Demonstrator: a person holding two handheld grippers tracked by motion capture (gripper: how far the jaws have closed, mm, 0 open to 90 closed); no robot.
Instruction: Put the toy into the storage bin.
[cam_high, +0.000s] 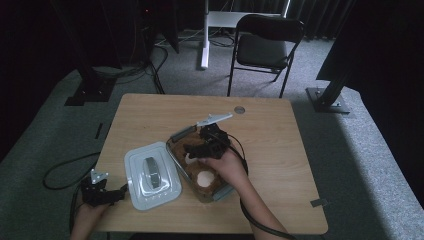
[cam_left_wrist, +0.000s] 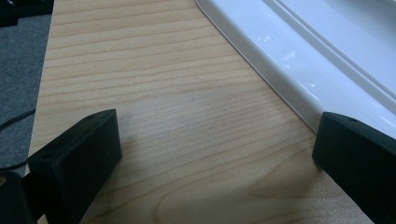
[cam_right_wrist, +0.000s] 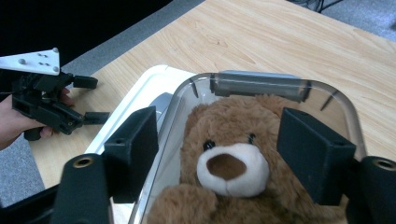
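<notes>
The plush teddy bear is warm brown fur, with a cream-white muzzle, a dark brown nose and small black eyes. It sits in a clear plastic container whose latch is grey. The rectangular plastic lid is white, with a grey raised piece in its middle. The wooden table is pale tan with fine darker grain lines. The right tongs are matt black; the left tongs are black too, with a light grey plate on top. The carpeted floor is grey, and the folding chair is black.
</notes>
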